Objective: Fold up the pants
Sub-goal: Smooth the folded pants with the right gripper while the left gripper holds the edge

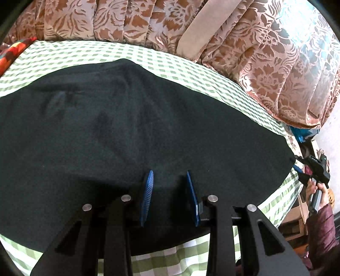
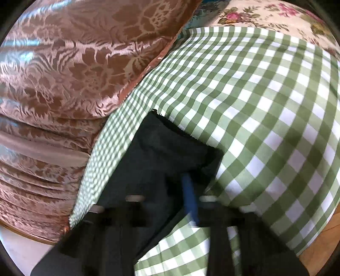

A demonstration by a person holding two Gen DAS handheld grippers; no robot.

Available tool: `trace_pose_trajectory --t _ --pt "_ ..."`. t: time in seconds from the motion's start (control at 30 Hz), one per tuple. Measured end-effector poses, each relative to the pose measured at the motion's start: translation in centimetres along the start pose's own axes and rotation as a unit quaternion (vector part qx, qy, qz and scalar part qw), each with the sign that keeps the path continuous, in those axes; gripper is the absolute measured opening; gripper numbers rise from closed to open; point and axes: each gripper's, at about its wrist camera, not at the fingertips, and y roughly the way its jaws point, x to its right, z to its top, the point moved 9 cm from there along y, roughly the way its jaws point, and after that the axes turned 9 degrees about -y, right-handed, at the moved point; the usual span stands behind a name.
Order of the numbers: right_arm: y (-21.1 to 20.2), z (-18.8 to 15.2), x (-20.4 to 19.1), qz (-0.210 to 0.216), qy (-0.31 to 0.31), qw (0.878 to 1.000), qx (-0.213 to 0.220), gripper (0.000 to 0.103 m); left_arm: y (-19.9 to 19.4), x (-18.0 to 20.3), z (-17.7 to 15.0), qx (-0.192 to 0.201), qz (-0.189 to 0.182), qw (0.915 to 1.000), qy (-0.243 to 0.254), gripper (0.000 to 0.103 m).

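Black pants [image 1: 119,131] lie spread flat on a green-and-white checked cloth [image 1: 170,61]. My left gripper [image 1: 170,180] hovers over their near edge, its blue pads apart and nothing between them. My right gripper [image 1: 297,164] shows at the far right of the left wrist view, at the pants' right corner. In the right wrist view the right gripper [image 2: 170,178] is shut on a corner of the black pants [image 2: 161,148], lifted off the checked cloth [image 2: 255,106]. One blue pad [image 2: 190,197] shows; the fabric hides the other. That view is motion-blurred.
A pink-brown floral curtain [image 1: 255,53] hangs behind the table, also in the right wrist view [image 2: 63,74]. A person's hand and maroon sleeve [image 1: 323,212] hold the right gripper. A floral cloth [image 2: 265,12] lies beyond the checked one. An orange patterned item [image 1: 12,53] sits far left.
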Motion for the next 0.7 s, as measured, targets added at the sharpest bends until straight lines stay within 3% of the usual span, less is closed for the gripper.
trace_pose_trajectory --t 0.13,0.23,0.33,0.37,0.43,0.47,0.63,0.67,0.7 --pt "-1.3 0.4 0.4 -0.019 -0.018 1.000 0.018 0.005 -0.4 0.0 -0.1 -0.002 0.001 0.9999 0.011 0.030" --pt "0.6 -0.4 2.2 -0.056 -0.020 0.998 -0.013 0.005 -0.1 -0.2 -0.4 -0.011 0.003 0.9998 0.018 0.030" --pt "0.7 -0.8 2.5 -0.057 -0.015 0.998 -0.013 0.006 0.1 -0.1 -0.9 -0.012 0.017 0.9991 0.036 0.030" --pt "0.6 -0.9 2.5 -0.057 -0.017 0.998 -0.013 0.008 0.0 -0.1 -0.8 -0.012 0.016 0.9992 0.035 0.030" --pt "-0.1 -1.0 2.2 -0.050 -0.015 0.999 -0.013 0.024 -0.2 0.0 -0.8 -0.011 0.012 0.9993 0.034 0.030" --pt "-0.4 -1.0 2.1 -0.043 -0.010 0.999 -0.013 0.040 -0.4 -0.1 -0.7 -0.009 0.010 0.9994 0.032 0.030" --pt "-1.3 -3.2 0.9 -0.007 -0.002 1.000 -0.029 0.041 -1.1 -0.1 -0.2 0.003 -0.008 0.9999 0.010 0.030" --pt "-1.5 -3.6 0.6 -0.020 -0.013 0.999 -0.029 0.041 -1.0 -0.2 -0.2 0.004 -0.008 0.9999 0.006 0.030" --pt "-2.2 -3.6 -0.2 -0.060 -0.049 0.997 -0.011 0.041 -0.9 -0.3 -0.3 0.004 -0.004 1.0000 0.005 0.030"
